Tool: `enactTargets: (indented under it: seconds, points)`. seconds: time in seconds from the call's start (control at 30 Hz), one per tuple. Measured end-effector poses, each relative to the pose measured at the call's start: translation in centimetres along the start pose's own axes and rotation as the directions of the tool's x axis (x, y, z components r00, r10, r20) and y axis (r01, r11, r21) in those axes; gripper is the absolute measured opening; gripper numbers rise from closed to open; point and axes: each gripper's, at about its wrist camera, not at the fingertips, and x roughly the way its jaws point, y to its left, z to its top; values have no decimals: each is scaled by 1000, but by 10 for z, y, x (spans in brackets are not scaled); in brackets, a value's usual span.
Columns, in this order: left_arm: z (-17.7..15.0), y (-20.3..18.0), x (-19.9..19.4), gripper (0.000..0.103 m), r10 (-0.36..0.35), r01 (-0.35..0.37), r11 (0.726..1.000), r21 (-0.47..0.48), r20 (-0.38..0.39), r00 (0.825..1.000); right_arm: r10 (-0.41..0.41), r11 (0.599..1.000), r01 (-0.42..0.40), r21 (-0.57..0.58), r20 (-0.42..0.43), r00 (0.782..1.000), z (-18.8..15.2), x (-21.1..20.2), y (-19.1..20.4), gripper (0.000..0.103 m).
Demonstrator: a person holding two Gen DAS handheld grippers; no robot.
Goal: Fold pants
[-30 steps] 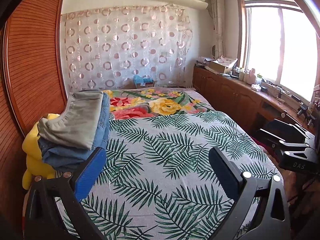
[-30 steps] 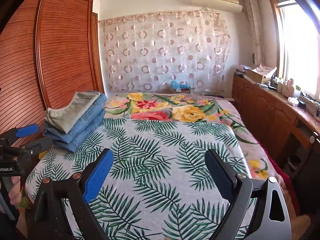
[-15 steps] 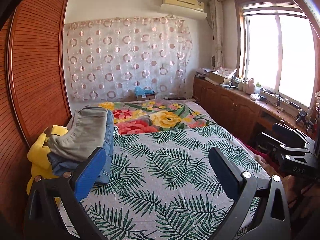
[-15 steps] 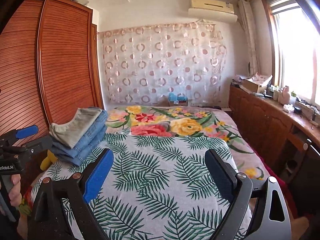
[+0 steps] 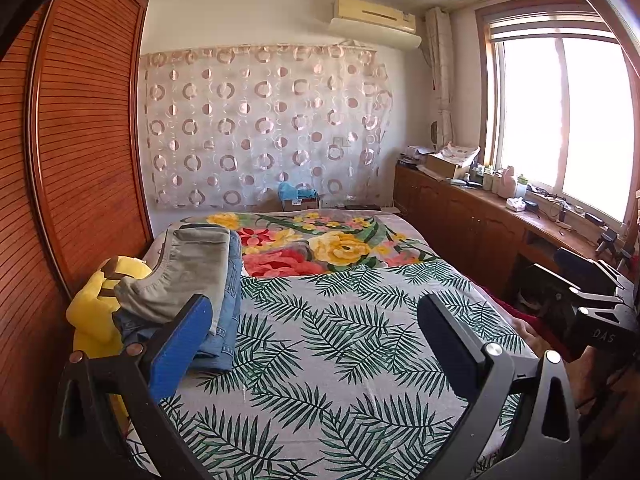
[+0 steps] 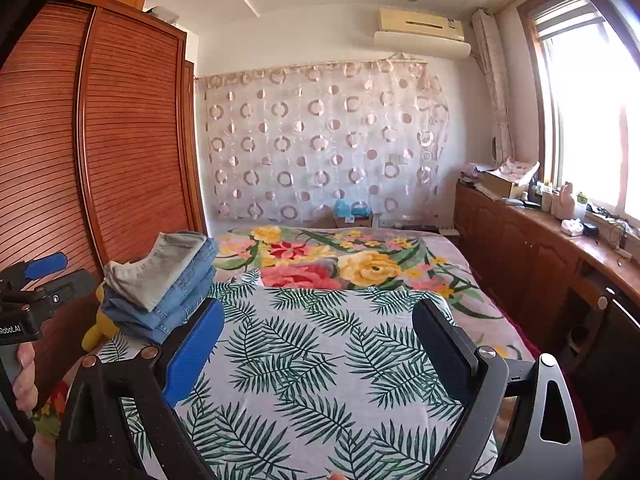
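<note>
Denim-blue folded pants (image 6: 176, 300) stacked with a grey-green pair (image 5: 188, 276) on top, at the left edge of the bed (image 5: 340, 340) beside a yellow plush toy (image 5: 96, 312), long axis running toward the curtain wall. Both tools, left (image 5: 308, 344) and right (image 6: 316, 340), wide open, holding nothing. Readable: "DAS" and "Robot.AI" on the tool bodies.
</note>
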Motion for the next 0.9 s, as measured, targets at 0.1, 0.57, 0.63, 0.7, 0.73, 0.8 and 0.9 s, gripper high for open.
enactTargets:
  seconds: [0.1,0.57,0.63,0.7,0.73,0.8,0.9]
  points:
    - [-1,1,0,102,2,-2,1000,0,-1,1000,3,1000,-3,-2,0,1000,-1,2,-1,96]
    - [-2,2,0,102,-1,1,1000,-1,-1,1000,6,1000,-6,-11,-5,1000,-3,3,-1,96]
    - [-2,2,0,102,1,-1,1000,-1,-1,1000,6,1000,-6,-13,-5,1000,-3,3,-1,96]
    - [-3,2,1,102,-2,2,1000,-2,-2,1000,6,1000,-6,-14,-6,1000,-4,3,-1,96]
    - [-2,2,0,102,0,0,1000,0,-2,1000,6,1000,-6,-13,-6,1000,-4,3,-2,96]
    - [-3,2,1,102,2,-2,1000,1,-2,1000,7,1000,-7,-13,-6,1000,-4,4,-2,96]
    - [-5,4,1,102,2,-2,1000,-1,-2,1000,7,1000,-7,-13,-5,1000,-6,3,-2,96]
